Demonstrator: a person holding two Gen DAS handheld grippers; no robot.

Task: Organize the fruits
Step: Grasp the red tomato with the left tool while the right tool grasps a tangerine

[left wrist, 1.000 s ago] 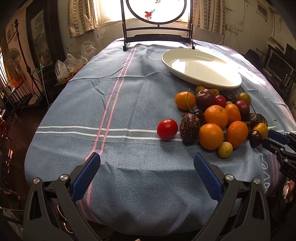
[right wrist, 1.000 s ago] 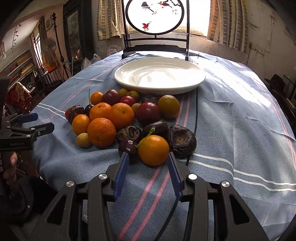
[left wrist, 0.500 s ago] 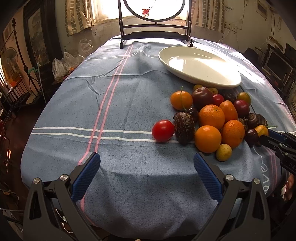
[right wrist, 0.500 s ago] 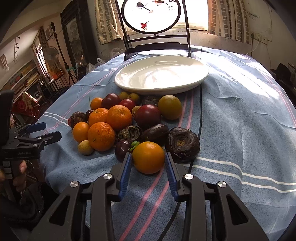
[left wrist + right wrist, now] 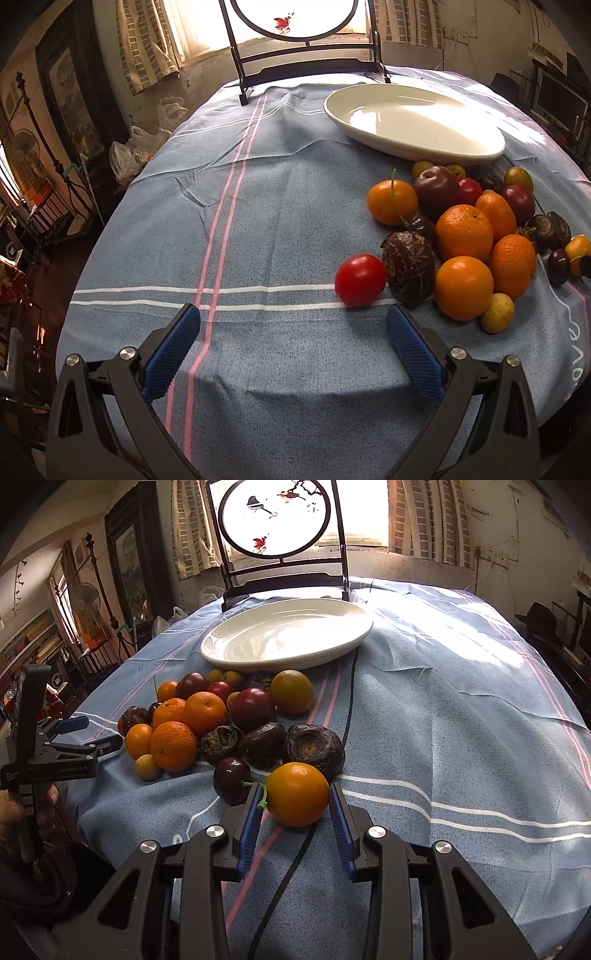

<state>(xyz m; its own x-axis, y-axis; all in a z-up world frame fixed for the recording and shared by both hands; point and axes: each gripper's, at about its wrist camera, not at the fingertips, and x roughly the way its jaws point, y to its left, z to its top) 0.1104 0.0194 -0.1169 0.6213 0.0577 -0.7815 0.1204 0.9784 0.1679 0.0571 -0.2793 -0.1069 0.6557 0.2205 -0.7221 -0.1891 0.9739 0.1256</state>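
Right gripper [image 5: 295,801] jaws flank round orange stemmed fruit [image 5: 297,794] at fruit pile edge; contact unclear. Left gripper [image 5: 293,328] jaws wide apart, empty. Blue striped cloth [image 5: 443,709] covers bench; white oval plate [image 5: 288,635] behind pile; curtained window beyond.

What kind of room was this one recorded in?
Probably a lived-in home, a dining or sitting room: a clothed table by a curtained window, a decorative round screen, and a bookshelf and fan behind.
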